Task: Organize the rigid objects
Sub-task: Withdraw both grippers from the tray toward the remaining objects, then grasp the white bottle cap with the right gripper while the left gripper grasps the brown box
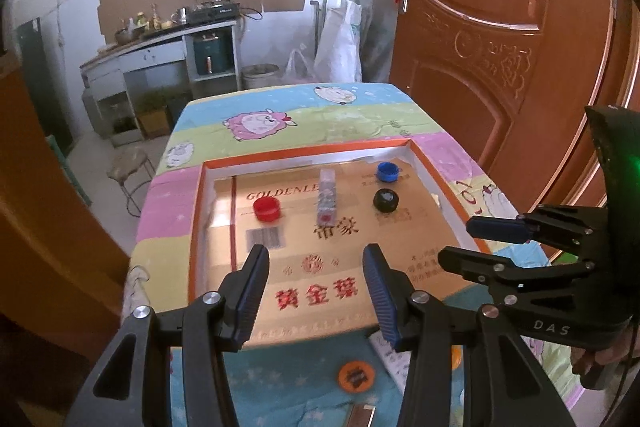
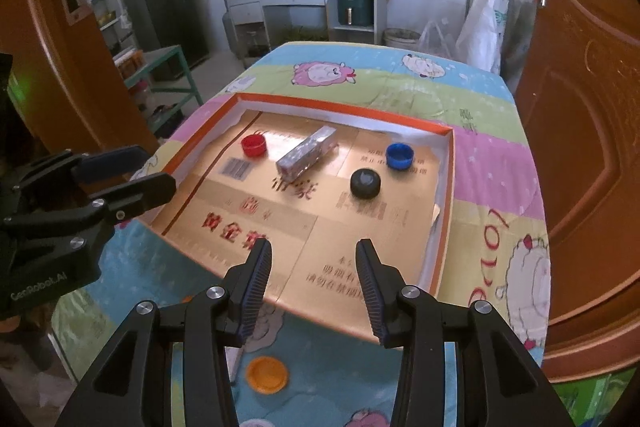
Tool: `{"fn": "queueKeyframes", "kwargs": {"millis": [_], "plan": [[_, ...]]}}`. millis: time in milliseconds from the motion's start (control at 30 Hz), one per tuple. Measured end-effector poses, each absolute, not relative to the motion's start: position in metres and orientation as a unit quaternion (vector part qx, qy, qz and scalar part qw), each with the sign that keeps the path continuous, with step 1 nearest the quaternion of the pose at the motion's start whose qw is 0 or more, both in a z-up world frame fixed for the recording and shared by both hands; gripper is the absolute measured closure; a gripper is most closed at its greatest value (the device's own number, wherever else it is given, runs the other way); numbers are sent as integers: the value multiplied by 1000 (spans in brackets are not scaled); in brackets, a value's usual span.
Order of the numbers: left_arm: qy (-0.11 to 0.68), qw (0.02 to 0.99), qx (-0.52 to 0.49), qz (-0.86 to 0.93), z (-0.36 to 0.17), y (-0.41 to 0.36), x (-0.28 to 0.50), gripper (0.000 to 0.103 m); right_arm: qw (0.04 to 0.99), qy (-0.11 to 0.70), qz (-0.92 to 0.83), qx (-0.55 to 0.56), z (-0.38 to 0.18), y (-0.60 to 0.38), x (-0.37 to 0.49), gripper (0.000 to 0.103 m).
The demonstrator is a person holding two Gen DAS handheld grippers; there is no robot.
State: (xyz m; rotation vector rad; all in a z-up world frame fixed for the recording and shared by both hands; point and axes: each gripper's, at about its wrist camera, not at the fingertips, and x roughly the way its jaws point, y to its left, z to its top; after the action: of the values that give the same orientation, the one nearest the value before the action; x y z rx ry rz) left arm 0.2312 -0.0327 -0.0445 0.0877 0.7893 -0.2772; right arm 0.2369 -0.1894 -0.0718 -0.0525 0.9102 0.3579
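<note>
Left tool [image 1: 316,287] jaws apart, nothing between them; right tool [image 2: 310,287] likewise apart and empty; both hover over the near edge of the tray [image 2: 448,187] on the counter [image 2: 500,167], pitched steeply down. Inside the tray: red cap [image 2: 253,145] at 10 o'clock, silver block [image 2: 306,155] near centre, black cap [image 2: 365,183] just at its 4 o'clock, blue cap [image 2: 400,155] at 2 o'clock. Outside, at 6 o'clock: orange lid [image 2: 267,374]; a flat white piece [image 1: 390,355] and a metallic bar [image 1: 362,415], hard to identify. Judgement: the loose orange lid looks next; come straight down, jaws straddling its rim, since a thin lid slips easily on cloth.
</note>
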Motion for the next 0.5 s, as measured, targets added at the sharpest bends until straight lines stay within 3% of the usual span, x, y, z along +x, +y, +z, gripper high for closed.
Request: {"fn": "queueKeyframes", "kwargs": {"millis": [500], "plan": [[385,912,7,-143,-57,3,182,54,889,431,156,-11,-72,-176,175,58]]}}
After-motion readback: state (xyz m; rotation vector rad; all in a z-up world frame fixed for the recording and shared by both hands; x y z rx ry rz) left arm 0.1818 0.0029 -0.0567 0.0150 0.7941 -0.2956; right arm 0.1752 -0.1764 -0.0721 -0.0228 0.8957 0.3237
